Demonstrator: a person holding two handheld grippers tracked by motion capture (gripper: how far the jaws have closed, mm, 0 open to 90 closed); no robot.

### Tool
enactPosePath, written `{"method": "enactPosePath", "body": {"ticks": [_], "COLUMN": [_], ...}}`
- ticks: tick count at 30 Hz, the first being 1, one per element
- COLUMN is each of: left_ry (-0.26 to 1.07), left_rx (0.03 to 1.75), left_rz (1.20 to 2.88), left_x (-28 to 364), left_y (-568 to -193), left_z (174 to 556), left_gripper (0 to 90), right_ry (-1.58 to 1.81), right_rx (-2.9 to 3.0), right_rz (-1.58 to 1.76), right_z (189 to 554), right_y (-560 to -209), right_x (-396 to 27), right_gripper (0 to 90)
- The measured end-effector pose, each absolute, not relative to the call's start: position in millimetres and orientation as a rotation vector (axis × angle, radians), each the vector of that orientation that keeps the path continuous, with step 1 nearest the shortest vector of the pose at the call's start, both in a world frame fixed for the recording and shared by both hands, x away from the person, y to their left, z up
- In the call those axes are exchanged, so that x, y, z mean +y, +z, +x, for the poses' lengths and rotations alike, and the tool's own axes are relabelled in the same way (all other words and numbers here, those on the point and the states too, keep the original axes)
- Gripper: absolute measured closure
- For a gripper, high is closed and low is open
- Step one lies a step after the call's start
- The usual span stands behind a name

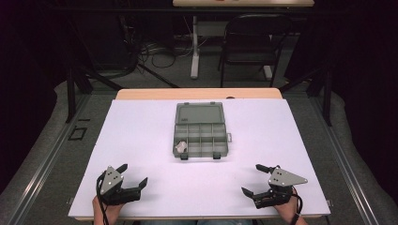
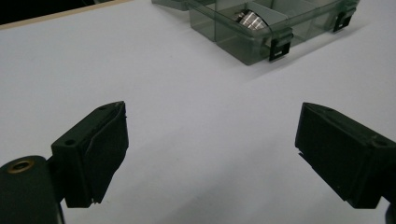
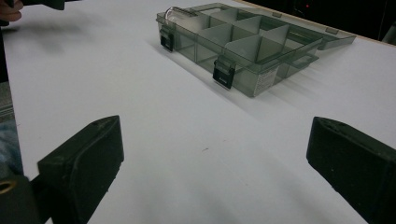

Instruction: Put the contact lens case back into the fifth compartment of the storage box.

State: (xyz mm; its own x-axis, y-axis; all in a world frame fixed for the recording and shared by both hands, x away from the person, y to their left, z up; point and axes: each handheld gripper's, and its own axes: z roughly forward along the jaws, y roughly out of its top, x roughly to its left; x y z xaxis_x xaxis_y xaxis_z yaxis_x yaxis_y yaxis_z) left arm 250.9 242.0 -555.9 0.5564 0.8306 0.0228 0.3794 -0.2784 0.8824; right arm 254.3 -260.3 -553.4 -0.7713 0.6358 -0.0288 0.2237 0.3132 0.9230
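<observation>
A smoky clear compartment box [image 1: 202, 138] lies open at the middle of the white sheet, its lid [image 1: 199, 114] folded back flat. A small shiny item [image 1: 180, 146] sits in its front left compartment, seen as a metallic piece [image 2: 250, 19] in the left gripper view. My left gripper [image 1: 134, 173] rests near the front left of the table, jaws wide apart with nothing between them [image 2: 211, 116]. At the front right, my right gripper [image 1: 251, 178] is open too and holds nothing [image 3: 215, 128]. The box [image 3: 247, 46] lies well ahead of both.
The white sheet [image 1: 141, 140] covers most of the wooden table [image 1: 197, 93]. Beyond the far edge stand a black chair [image 1: 248, 42], a desk leg [image 1: 194, 47] and floor cables [image 1: 155, 51]. The other hand [image 3: 9, 11] shows at the right gripper view's top left.
</observation>
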Motion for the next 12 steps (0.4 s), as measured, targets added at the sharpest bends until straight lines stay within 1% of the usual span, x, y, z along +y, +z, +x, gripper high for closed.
{"method": "enactPosePath", "body": {"ticks": [12], "left_ry": [0.622], "left_rx": [0.974], "left_rz": [1.872], "left_x": [239.8], "left_y": [-557.1], "left_z": [251.2], "left_gripper": [9.9], "right_ry": [1.450], "right_rx": [2.201], "right_rz": [0.759], "right_z": [253.8], "right_y": [-553.5], "right_x": [-260.8], "right_gripper": [2.7]}}
